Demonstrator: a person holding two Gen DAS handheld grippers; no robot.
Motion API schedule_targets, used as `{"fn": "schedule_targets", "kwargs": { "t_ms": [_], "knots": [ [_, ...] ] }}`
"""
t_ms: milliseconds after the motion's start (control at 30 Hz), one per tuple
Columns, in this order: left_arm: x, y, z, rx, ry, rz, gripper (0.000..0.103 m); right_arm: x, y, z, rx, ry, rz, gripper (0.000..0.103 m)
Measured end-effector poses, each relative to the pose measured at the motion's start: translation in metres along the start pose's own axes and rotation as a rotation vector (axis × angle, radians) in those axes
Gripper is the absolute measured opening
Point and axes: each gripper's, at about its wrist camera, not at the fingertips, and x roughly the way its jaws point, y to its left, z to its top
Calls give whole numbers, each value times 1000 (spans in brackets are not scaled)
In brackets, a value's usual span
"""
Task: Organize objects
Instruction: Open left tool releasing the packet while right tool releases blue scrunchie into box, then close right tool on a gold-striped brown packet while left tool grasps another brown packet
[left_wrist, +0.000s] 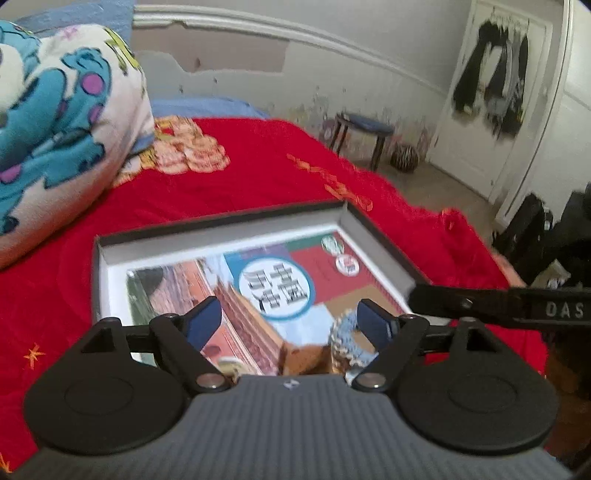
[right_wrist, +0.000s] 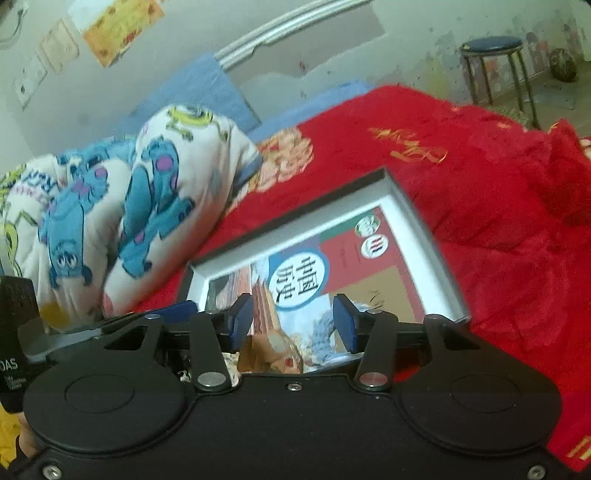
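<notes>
A shallow black box (left_wrist: 384, 236) with white inner walls lies open on the red bedspread. A colourful book (left_wrist: 273, 284) with Chinese characters lies flat inside it; it also shows in the right wrist view (right_wrist: 332, 280), inside the box (right_wrist: 432, 251). My left gripper (left_wrist: 290, 321) is open and empty, hovering just above the near part of the book. My right gripper (right_wrist: 293, 325) is open and empty over the book's near edge. The right gripper's body (left_wrist: 517, 306) reaches in from the right in the left wrist view.
A folded cartoon-print quilt (left_wrist: 62, 110) lies at the back left of the bed, also in the right wrist view (right_wrist: 122, 206). The red bedspread (left_wrist: 266, 177) covers the bed. A blue-topped stool (left_wrist: 364, 136) and a door (left_wrist: 495, 110) stand beyond the bed.
</notes>
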Motion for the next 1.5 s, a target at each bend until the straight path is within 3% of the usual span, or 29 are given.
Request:
{"fn": "schedule_targets", "kwargs": {
  "t_ms": [300, 533, 667, 767, 900, 1033, 1133, 1233, 1500],
  "knots": [
    [-29, -5, 14, -5, -72, -53, 91, -43, -4, -8, -13, -81, -57, 49],
    [-49, -25, 5, -4, -133, -59, 91, -63, -10, -16, 78, -101, -73, 49],
    [-60, -31, -15, -9, -118, -53, 90, -76, -8, -33, 77, -87, -87, 49],
    [-61, -35, -28, -49, -107, -31, 90, -80, -5, -45, 34, -49, -151, 49],
    [-55, -46, -44, -28, -88, 26, 90, -81, -6, -55, 2, -11, -181, 49],
    [-46, -48, -65, -34, -59, 78, 90, -65, -19, -60, 35, 34, -169, 49],
    [-36, -50, -75, -5, -37, 120, 89, -46, -23, -63, 30, 81, -218, 49],
    [-25, -43, -84, -32, -5, 169, 82, -29, -23, -66, 37, 118, -240, 49],
    [-3, -27, -97, -45, 80, 136, 73, 2, -12, -68, -4, 139, -269, 48]
  ]
}}
